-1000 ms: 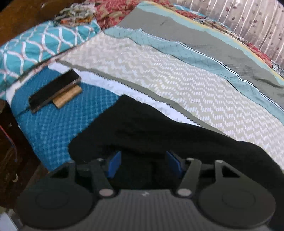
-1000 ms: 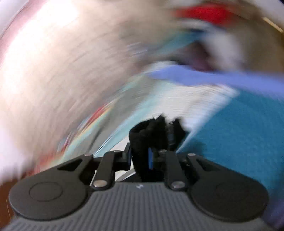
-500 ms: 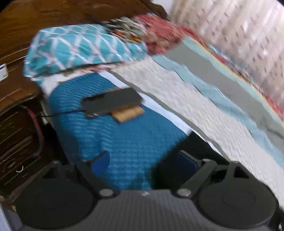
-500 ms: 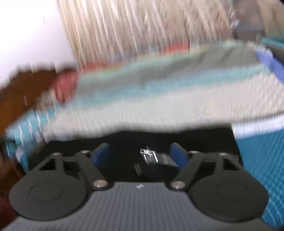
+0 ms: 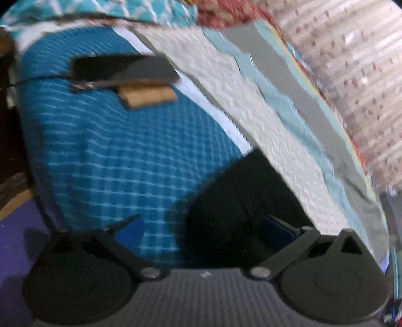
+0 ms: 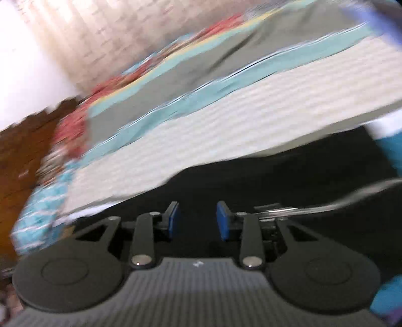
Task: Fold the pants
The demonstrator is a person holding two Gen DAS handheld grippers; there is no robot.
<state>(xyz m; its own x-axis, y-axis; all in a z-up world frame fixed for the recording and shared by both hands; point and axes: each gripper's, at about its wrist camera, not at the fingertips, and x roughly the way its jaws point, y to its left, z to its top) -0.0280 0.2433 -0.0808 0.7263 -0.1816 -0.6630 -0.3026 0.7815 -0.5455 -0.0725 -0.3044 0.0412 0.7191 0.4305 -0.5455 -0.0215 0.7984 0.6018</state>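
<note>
Left wrist view: left gripper (image 5: 204, 230) spread wide, just been opening, holding nothing. Pants (image 5: 241, 198) lie bunched on the bed (image 5: 105, 151). Right gripper (image 6: 198, 220) narrowing over them, empty. Folding looks barely begun.

Both views were motion-smeared. Black pants (image 5: 241, 201) ran under the left claw (image 5: 204, 230), lower part hidden. Phone (image 5: 123, 68) detail was unreadable. Bed (image 6: 226, 120) pattern blurred; pillow (image 5: 100, 10) cut by top edge.
</note>
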